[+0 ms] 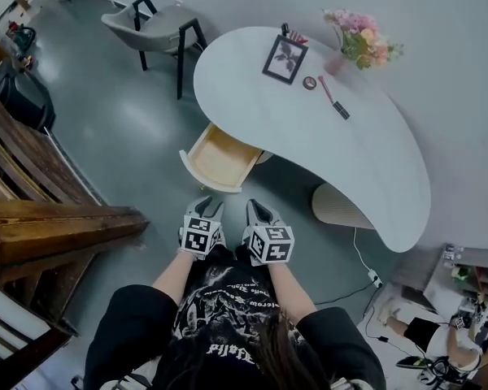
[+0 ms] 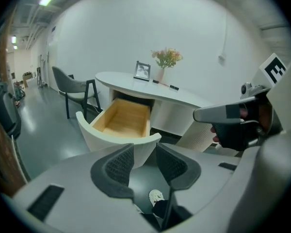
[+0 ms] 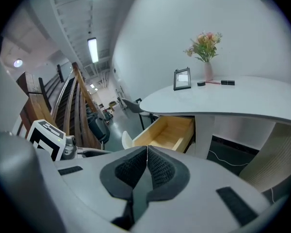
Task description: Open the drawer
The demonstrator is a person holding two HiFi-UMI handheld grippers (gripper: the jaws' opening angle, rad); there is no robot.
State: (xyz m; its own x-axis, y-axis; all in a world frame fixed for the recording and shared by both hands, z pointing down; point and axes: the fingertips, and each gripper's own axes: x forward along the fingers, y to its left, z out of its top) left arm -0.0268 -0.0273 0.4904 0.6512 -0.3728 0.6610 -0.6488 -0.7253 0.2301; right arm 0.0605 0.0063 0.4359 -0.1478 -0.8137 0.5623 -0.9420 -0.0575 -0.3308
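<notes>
A: Left gripper (image 2: 144, 152), state?

B: Released. Its pads stand apart and nothing sits between them. Only floor shows through the gap.

A: Right gripper (image 3: 146, 152)?

B: Clenched on nothing. The two pads meet along a thin seam and hold no object.

A: Where's the drawer (image 1: 220, 159) from the tools?

B: Straight ahead of both, beyond the tips and clear of them, with no contact. It is drawn out from under the desk (image 1: 374, 153). Its curved white front faces the grippers and its pale wood inside is open to view. I see nothing lying in it.

A: And the tools to each other?

B: Side by side, close together, held near the person's chest with the marker cubes up. Both point down and forward at the drawer.

A: Anything past the drawer?

B: On the desk top, further ahead, a picture frame (image 1: 285, 58) and a vase of flowers (image 1: 362, 43). A chair (image 1: 159, 24) stands ahead and off to the left gripper's side.
</notes>
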